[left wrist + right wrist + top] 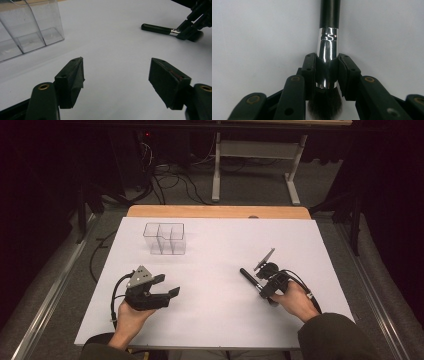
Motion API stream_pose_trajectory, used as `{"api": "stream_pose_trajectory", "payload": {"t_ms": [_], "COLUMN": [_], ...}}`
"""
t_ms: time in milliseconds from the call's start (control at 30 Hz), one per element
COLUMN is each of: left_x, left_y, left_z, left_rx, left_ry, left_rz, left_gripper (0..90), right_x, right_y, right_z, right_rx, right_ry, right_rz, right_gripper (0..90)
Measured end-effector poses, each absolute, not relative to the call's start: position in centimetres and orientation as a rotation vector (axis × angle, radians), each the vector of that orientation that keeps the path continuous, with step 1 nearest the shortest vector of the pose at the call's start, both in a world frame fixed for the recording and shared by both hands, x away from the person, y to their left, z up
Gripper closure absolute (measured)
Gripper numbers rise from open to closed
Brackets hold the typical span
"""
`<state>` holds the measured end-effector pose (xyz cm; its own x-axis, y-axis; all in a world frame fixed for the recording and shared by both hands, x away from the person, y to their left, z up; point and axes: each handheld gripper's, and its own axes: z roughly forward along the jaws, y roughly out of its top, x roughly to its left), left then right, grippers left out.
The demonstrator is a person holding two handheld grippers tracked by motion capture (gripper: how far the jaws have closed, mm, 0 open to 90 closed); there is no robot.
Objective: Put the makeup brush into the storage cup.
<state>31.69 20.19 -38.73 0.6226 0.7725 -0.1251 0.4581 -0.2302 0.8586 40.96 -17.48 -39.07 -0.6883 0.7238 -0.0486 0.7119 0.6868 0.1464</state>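
Observation:
A makeup brush (327,57) with a black handle, silver ferrule and dark bristles is clamped at its ferrule by my right gripper (327,68). In the high view the brush (248,278) lies low over the white sheet at the right, handle pointing up and left, with the right gripper (263,289) shut on it. The brush (160,29) also appears far off in the left gripper view. My left gripper (170,287) rests at the lower left, open and with nothing in it; its pads (72,80) stand wide apart over bare sheet.
A clear plastic organizer (164,238) with several compartments stands at the back left of the white sheet (220,250); it is at the upper left (27,30) in the left gripper view. A wooden table edge (215,211) runs behind. Desk legs and cables lie on the floor beyond.

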Motion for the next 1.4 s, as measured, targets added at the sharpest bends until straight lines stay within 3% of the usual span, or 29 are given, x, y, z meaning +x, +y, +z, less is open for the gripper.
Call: {"api": "stream_pose_trajectory", "payload": {"t_ms": [1400], "left_x": [30.7], "left_y": [16.9], "left_z": [-38.5], "left_rx": [1.941], "left_ry": [0.861], "left_rz": [0.419], "left_gripper": [28.4], "right_x": [38.9], "right_y": [-18.5], "right_z": [-35.9], "right_rx": [1.109], "right_ry": [2.769], "right_rz": [0.456], "right_gripper": [72.4]}}
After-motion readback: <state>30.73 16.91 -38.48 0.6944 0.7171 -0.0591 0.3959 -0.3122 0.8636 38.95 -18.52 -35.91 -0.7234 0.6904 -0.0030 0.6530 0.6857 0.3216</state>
